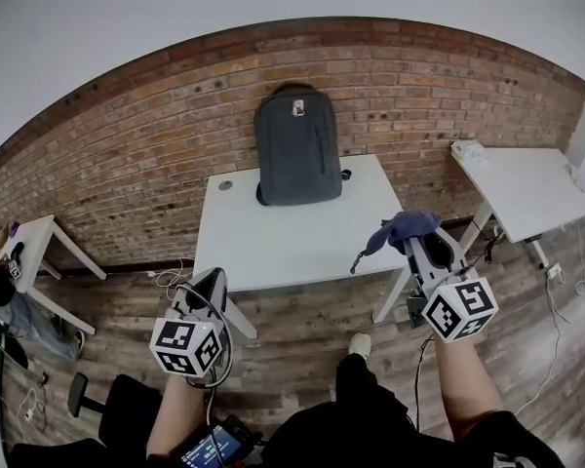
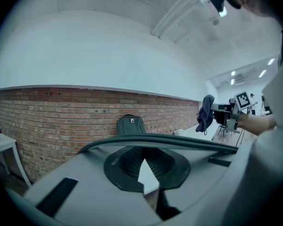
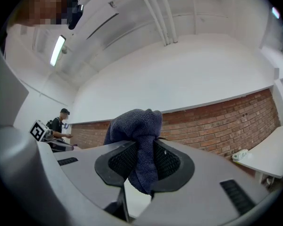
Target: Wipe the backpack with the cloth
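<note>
One brick wall spans the far side of the room, and a white table stands with its far edge against it. The backpack sits at that far edge, upright, its long axis running up the bricks and its front panel facing the person. The tabletop in front of it is bare except for a small round grommet near the left back corner.

Both tools hang short of the table's near edge. The left gripper is by the near left corner, its jaws closed tip to tip on nothing. The right gripper is by the near right corner, clenched on the dark blue cloth, which bunches above the jaws and droops between them.

From the right gripper the backpack lies forward and to the left, across the full depth of the table. Neither tool is plainly nearer, but only the right one carries the wiper. Nothing on the tabletop blocks that diagonal reach.

Off to the sides, well clear of the path, are a second white table to the right with a pale bundle (too small to identify) and a small side table to the left beside a seated person.
</note>
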Available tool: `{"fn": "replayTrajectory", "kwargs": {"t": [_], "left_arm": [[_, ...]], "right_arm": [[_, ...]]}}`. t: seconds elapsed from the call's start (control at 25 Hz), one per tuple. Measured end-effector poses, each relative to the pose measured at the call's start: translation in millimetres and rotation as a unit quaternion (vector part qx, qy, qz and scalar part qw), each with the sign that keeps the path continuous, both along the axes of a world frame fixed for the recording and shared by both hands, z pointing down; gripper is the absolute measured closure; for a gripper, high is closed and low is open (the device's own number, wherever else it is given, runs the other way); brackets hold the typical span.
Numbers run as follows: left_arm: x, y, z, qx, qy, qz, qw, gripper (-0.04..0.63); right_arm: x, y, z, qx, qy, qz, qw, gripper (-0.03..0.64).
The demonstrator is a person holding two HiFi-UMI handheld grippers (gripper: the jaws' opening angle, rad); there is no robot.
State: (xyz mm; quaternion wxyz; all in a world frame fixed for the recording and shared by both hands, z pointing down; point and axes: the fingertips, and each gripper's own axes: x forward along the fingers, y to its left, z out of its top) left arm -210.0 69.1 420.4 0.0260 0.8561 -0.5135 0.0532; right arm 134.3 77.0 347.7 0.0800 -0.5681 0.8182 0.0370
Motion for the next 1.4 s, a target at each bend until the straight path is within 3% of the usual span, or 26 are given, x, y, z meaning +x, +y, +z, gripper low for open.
{"fn": "replayTrajectory", "kwargs": {"t": [0.24,0.56,0.88,1.4], "left_arm": [[-16.6,75.3,-10.6,-0.007,0.011,0.002,0.9999,0.598],[0.0,119.6,-33.1,0.004,0.014,-0.017,0.9997,0.598],[22.3,143.0,-35.5,0.008,0.008,-0.026,0.9996,0.598],[25.0,144.3,-42.8,0.021,-0.016,-0.042,0.9988,0.598]], "right_arm": [[1.9,89.9,-12.5,0.000,-0.002,0.024,1.000,0.531],[24.9,133.0,-13.2,-0.019,-0.009,0.035,0.999,0.531],[50.1,155.9,-13.6,-0.011,-0.004,0.028,1.000,0.531],[44.7,144.1,-7.6,-0.007,0.018,0.011,1.000,0.532]]}}
